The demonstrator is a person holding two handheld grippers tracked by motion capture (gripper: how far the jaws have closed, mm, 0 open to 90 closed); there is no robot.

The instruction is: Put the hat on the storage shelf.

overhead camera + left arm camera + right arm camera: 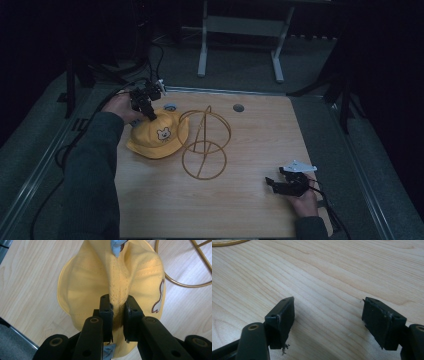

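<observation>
The bench (pixel 210 210) is pale wood, and on its left half lies the yellow hat (pixel 157 135) with a bear face on the front, its brim touching the base ring of the gold wire stand (pixel 204 142) just to its right. The stand is 2 upright hoops over a flat ring, and nothing hangs on it.

My left gripper (pixel 117 312) comes in from the far left edge, forearm stretched across the bench side, pointing down onto the crown. Its 2 fingers (pixel 106 315) are pressed in on a raised fold of the yellow cloth along the top seam, pinching it.

I judge the step in hand is the grasp before lifting the hat. The next move calls for raising it without losing the fold, then carrying it right and setting the crown over the hoops.

My right gripper (pixel 290 184) rests low near the bench's near right corner, well apart from the hat, its fingers (pixel 283 320) spread wide over bare wood, holding nothing.
</observation>
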